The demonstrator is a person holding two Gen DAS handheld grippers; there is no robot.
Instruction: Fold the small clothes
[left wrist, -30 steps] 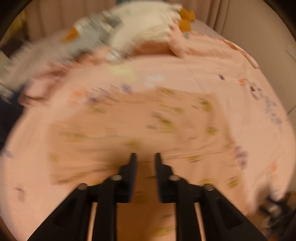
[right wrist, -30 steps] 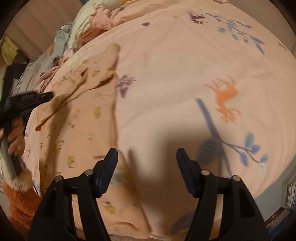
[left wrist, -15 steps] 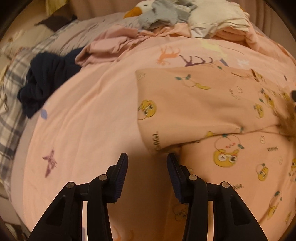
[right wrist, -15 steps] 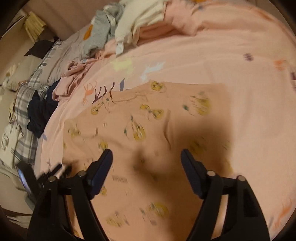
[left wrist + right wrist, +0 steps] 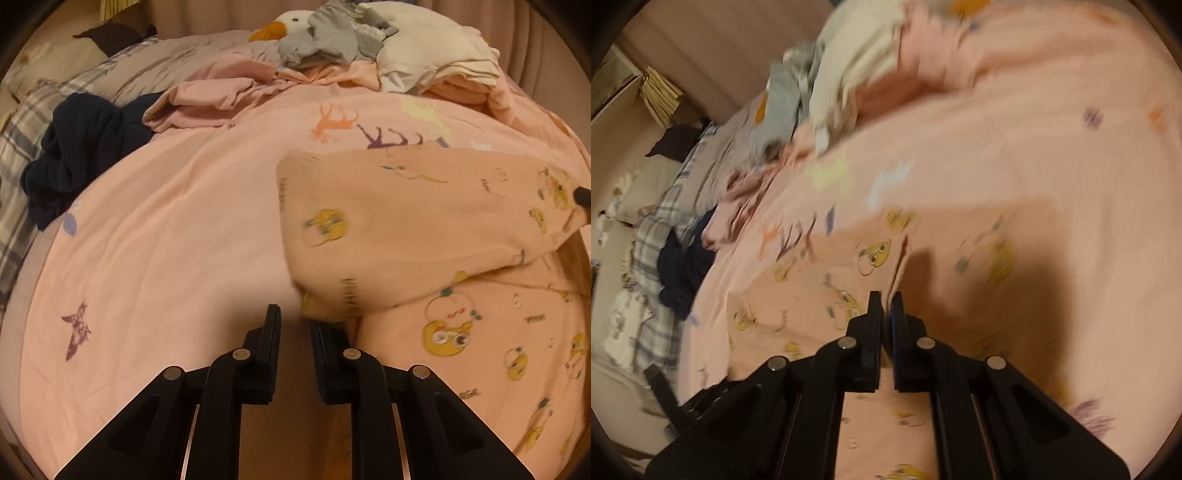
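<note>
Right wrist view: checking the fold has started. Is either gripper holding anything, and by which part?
The right gripper pinches a raised ridge of the duck-print garment. The left gripper is open beside a folded corner, holding nothing.

Left wrist view: looks forward along the left gripper (image 5: 294,328), low and close over the pink bedspread (image 5: 177,229), toward the bed's far end and the clothes pile (image 5: 332,40).
Right wrist view: looks forward along the right gripper (image 5: 886,308), close above the yellow-print garment (image 5: 820,295), tilted; blurred in the far part.
Shared: garment (image 5: 406,221), bedspread (image 5: 1052,147), navy garment (image 5: 81,155) (image 5: 683,269), pile (image 5: 798,92).
</note>
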